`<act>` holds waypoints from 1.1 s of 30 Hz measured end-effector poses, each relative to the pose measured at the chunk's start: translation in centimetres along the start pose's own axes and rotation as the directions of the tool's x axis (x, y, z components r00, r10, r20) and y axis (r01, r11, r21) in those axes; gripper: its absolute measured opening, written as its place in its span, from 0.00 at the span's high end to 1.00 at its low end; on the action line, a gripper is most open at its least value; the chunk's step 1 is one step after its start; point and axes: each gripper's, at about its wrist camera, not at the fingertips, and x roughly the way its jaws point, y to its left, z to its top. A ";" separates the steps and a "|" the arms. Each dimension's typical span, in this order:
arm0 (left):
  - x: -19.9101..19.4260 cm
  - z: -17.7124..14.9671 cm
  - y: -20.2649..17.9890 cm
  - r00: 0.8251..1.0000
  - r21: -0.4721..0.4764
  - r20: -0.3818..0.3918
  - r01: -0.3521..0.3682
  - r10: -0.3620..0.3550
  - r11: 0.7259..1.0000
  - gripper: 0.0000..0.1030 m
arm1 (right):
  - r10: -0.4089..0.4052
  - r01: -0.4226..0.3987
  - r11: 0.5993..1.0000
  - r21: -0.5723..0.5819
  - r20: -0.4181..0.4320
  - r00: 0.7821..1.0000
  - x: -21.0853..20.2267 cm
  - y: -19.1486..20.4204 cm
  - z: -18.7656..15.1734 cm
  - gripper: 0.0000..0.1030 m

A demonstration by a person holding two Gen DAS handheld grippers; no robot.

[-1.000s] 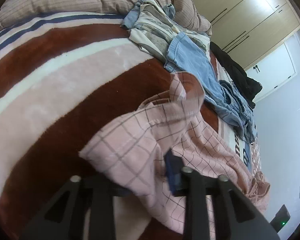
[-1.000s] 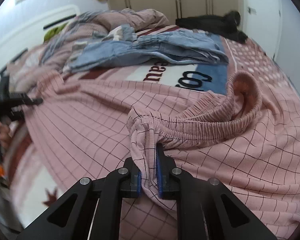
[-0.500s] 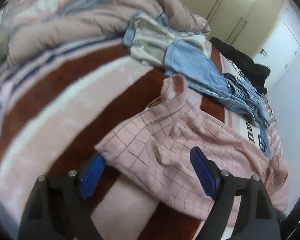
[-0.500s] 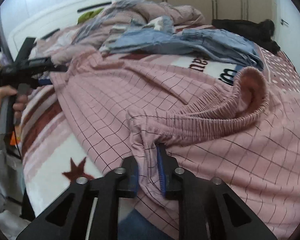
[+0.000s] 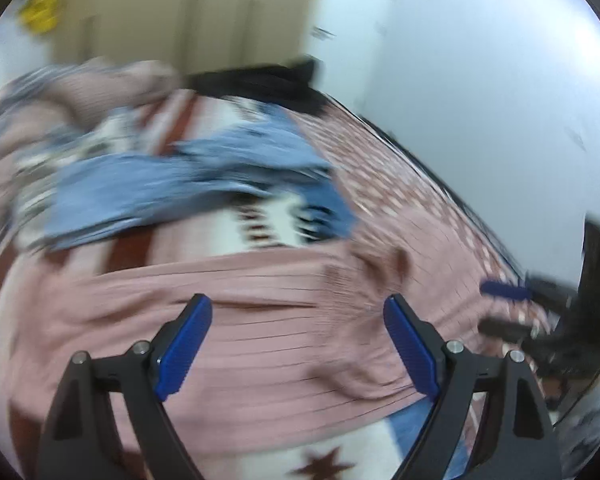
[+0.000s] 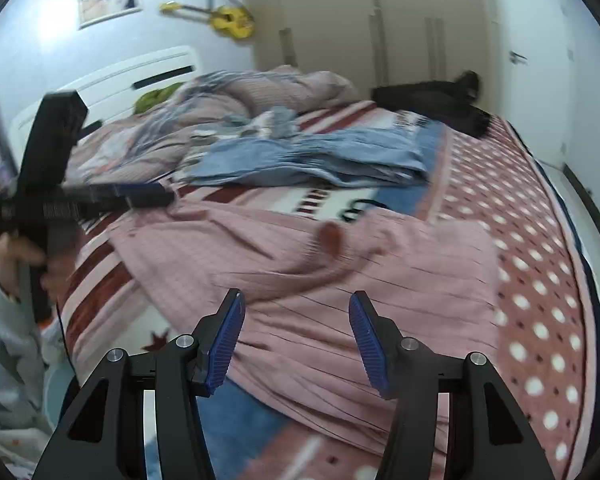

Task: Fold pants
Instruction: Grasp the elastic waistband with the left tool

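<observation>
The pink checked pants (image 5: 260,320) lie spread across the bed; in the right wrist view they (image 6: 340,280) stretch from left to right with the gathered waistband bunched near the middle. My left gripper (image 5: 298,344) is open and empty, just above the pants; this view is blurred. My right gripper (image 6: 296,336) is open and empty over the near part of the pants. The left gripper also shows in the right wrist view (image 6: 140,196) at the pants' left end, and the right gripper in the left wrist view (image 5: 504,290) at the far right.
A pile of blue jeans (image 6: 312,156) lies behind the pants on the striped and dotted blanket (image 6: 540,280). A rumpled duvet (image 6: 268,88) and black clothes (image 6: 432,100) lie at the back. Wardrobes and a door stand beyond.
Both grippers have opened and let go of the pants, which now lie flat on the bed. The left gripper has swung round fast to face along the bed.
</observation>
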 end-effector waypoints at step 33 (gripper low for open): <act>13.2 0.9 0.0 0.903 -0.235 -0.316 0.225 -0.293 0.946 0.50 | 0.010 -0.006 0.994 0.111 -0.038 0.999 1.2 -4.7 -2.5 0.52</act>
